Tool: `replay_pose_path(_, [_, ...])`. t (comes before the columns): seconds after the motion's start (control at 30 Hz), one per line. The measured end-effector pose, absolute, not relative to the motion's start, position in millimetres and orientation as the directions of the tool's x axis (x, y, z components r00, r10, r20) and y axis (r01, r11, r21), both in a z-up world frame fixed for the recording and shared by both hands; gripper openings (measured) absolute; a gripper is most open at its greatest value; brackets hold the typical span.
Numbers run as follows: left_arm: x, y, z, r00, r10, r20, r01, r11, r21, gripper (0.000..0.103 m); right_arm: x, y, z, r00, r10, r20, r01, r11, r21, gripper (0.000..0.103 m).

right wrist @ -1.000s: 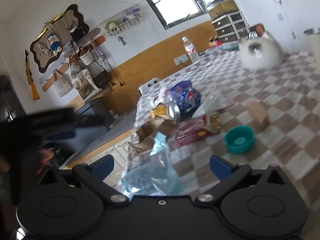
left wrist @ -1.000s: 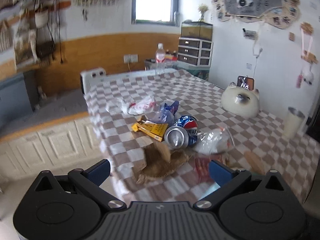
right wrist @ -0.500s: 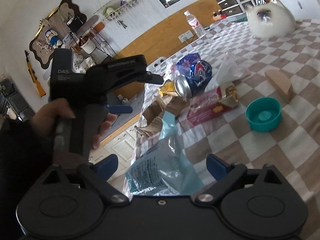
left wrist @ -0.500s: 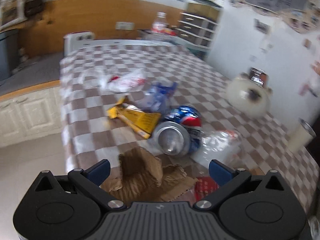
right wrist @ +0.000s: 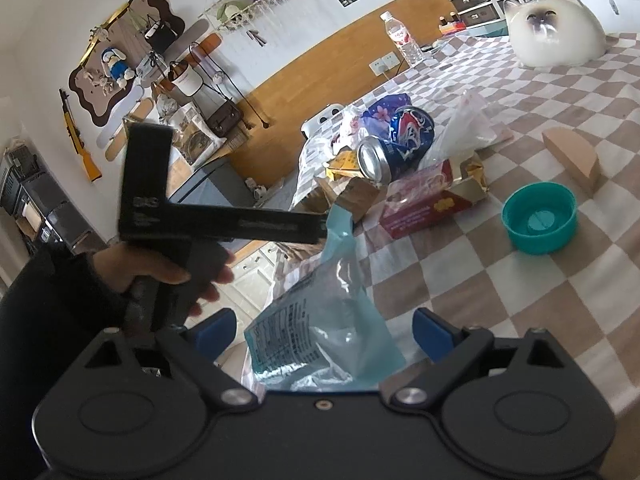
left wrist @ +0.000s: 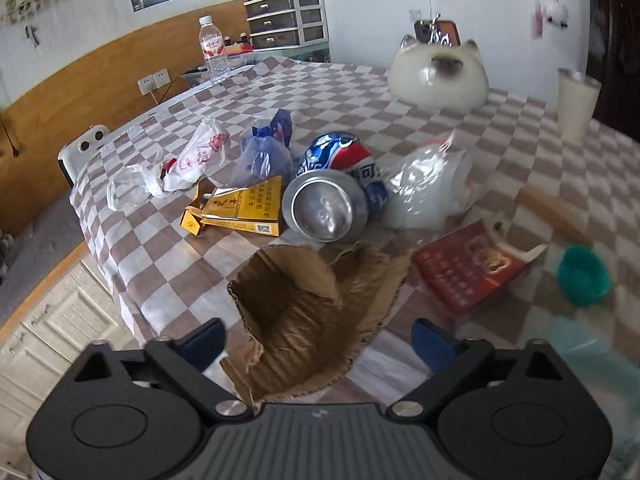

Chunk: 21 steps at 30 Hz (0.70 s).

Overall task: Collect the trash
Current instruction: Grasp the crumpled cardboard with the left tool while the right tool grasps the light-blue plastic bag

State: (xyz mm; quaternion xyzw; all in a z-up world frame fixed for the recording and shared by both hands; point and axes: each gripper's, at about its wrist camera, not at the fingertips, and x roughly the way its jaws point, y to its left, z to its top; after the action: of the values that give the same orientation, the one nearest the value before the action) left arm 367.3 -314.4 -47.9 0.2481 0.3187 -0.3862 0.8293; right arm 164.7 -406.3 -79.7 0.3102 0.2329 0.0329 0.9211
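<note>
Trash lies on the checkered table (left wrist: 320,92): torn brown cardboard (left wrist: 308,312), a crushed Pepsi can (left wrist: 332,192), a yellow carton (left wrist: 236,212), a red packet (left wrist: 468,272), clear plastic bags (left wrist: 428,184) and a white bag (left wrist: 192,160). My left gripper (left wrist: 318,340) is open, its jaws either side of the cardboard's near end. My right gripper (right wrist: 324,330) is open over a light blue plastic pouch (right wrist: 320,324) at the table's near edge. The left gripper's body and the hand on it show in the right wrist view (right wrist: 180,220).
A teal bowl (right wrist: 540,224), a wooden wedge (right wrist: 572,156), a white cat-shaped object (left wrist: 438,76), a white cup (left wrist: 576,104) and a water bottle (left wrist: 214,52) stand on the table. The table's left edge drops to white cabinets (left wrist: 52,320).
My left gripper has moved in and down over the cardboard, closer to the trash pile. In the right wrist view it has swung across towards the pile. Both grippers stay open.
</note>
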Motion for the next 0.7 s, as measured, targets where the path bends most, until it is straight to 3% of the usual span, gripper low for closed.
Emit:
replay_pose_path(0.23, [381.9, -315.4, -58.8, 0.508, -0.485, -0.712, 0.768, 0.629, 0.12, 0.073, 173.2, -406.5, -80.3, 0.881, 0.216, -0.421, 0.089, 0.799, 0.595, 0.091])
replay_pose_path(0.47, [376.3, -306.1, -58.7, 0.521, -0.516, -0.68, 0.74, 0.67, 0.059, 0.06, 177.5, -399.5, -80.0, 0.859, 0.235, -0.455, 0.092, 0.804, 0.588, 0.065])
replay_pose_path(0.6, [370.6, -297.1, -55.4, 0.531, -0.537, -0.655, 0.72, 0.694, 0.014, 0.041, 173.0, -395.0, -77.6, 0.857, 0.206, -0.472, 0.114, 0.818, 0.564, 0.055])
replay_pose_path(0.63, [368.8, -294.7, -54.6, 0.534, -0.543, -0.648, 0.716, 0.698, 0.006, 0.041, 171.7, -395.7, -77.2, 0.856, 0.201, -0.476, 0.118, 0.82, 0.559, 0.054])
replay_pose_path(0.7, [363.4, -291.2, -52.8, 0.545, -0.547, -0.636, 0.709, 0.705, 0.0, 0.026, 166.8, -394.1, -75.1, 0.858, 0.178, -0.482, 0.131, 0.832, 0.54, 0.051])
